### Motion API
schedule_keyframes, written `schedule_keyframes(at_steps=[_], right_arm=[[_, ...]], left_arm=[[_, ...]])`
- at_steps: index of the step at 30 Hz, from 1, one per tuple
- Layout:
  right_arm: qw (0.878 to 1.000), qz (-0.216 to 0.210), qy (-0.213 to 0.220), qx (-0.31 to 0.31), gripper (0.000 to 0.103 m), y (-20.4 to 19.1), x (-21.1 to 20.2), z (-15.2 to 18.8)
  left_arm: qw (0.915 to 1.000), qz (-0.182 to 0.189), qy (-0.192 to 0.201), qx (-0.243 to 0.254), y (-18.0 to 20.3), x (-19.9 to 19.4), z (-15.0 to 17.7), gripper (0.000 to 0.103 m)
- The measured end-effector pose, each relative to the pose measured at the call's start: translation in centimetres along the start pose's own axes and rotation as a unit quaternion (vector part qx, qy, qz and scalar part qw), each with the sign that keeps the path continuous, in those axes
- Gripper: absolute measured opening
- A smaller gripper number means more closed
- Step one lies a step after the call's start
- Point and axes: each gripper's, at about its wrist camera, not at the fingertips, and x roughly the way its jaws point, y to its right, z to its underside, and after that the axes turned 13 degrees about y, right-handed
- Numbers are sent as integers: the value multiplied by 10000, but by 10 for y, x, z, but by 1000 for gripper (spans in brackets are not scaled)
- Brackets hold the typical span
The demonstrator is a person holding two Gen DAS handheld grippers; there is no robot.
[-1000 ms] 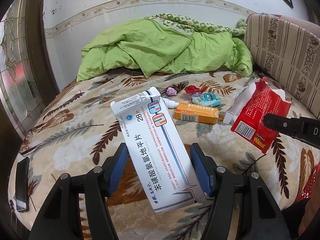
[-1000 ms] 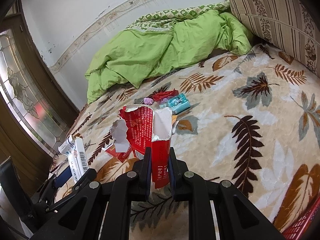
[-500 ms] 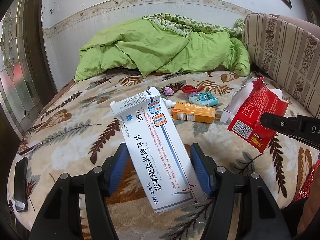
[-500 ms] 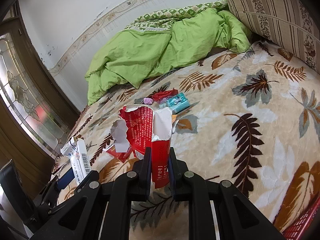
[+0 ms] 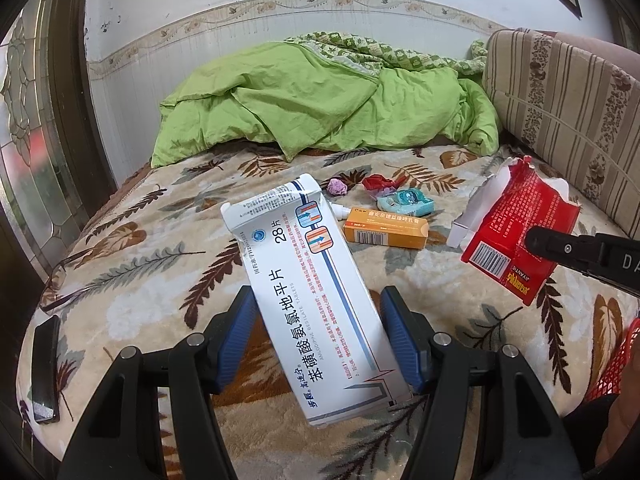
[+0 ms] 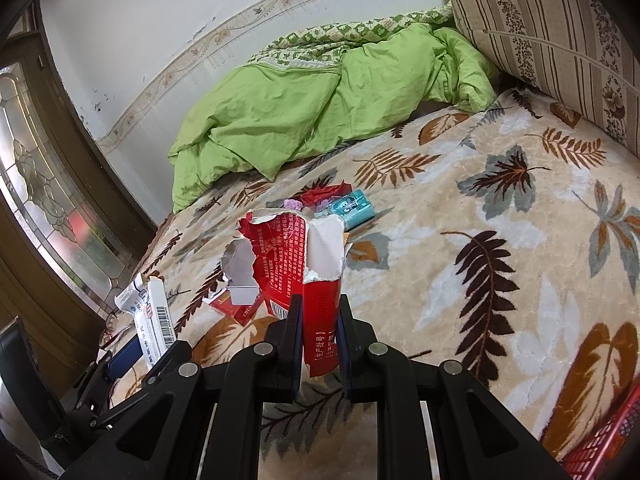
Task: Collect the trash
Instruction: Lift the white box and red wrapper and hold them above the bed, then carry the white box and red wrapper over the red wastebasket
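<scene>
Left gripper point(image 5: 318, 344): black frame, blue-padded fingers point(image 5: 236, 340), closed against the two long sides of a white cardboard medicine box with blue stripes and "28" printed on it point(image 5: 316, 304). The box is held clear of the bed, tilted, its opened end flap pointing away.

Right gripper point(image 6: 318, 340): black, narrow gap, clamped on the lower end of a torn red cardboard packet with a ragged white inner flap point(image 6: 304, 256). The packet is lifted above the bedding, torn end away from the fingers.

Bed cover: cream plush blanket with brown and grey leaf print point(image 5: 160, 240). Lying on it beyond the held boxes:
- orange rectangular carton with barcode point(image 5: 386, 227), flat, with a small white tube tip point(image 5: 340, 210) showing at its left end
- teal pocket tissue pack with cartoon print point(image 5: 406, 202), just behind the carton
- crumpled red wrapper point(image 5: 378, 181) touching the teal pack
- small purple wad point(image 5: 337, 187), beside the wrapper
- a flat red packet piece point(image 6: 236, 308) under the torn packet, seen from the right camera

At the far end: rumpled green quilt point(image 5: 320, 108). Right side: striped floral cushion point(image 5: 568, 104). Near right corner: red mesh basket edge point(image 5: 620, 364). Left edge of bed: dark phone point(image 5: 45, 368) and wire-rimmed spectacles point(image 5: 58, 286).
</scene>
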Motion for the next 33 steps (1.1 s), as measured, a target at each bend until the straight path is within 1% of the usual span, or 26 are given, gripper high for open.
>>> schedule_keyframes(at_steps=[4,10,13,16,19,21,23,27,33], right_arm=[[10000,9,-38,32,15,1,-9,-1],[9997,0,-69,215,16,14,-40,-6],[9996,17,7,298,16,23,-60,-13],[9990,57,87,424,17,36,-84,-21],[9984,201,144,511,17,52,-108,-25],[9975,362,193,584,16,68,-125,-27],[9961,523,245,665,16,82,-140,-29],[9902,940,414,943,17,117,-181,-31],[9807,1498,507,1152,17,155,-233,-27]], left_arm=[[9999,102,41,-43,0,-10,-1,63],[9986,455,272,-72,11,-36,-9,63],[9970,711,306,-26,25,-46,-14,63],[9934,1094,329,54,43,-57,-18,63],[9877,1502,388,193,64,-67,-25,63],[9820,1831,406,245,78,-75,-28,63],[9766,2069,449,390,97,-82,-31,63],[9666,2413,482,712,131,-94,-32,63],[9457,3090,352,947,175,-107,-36,63]])
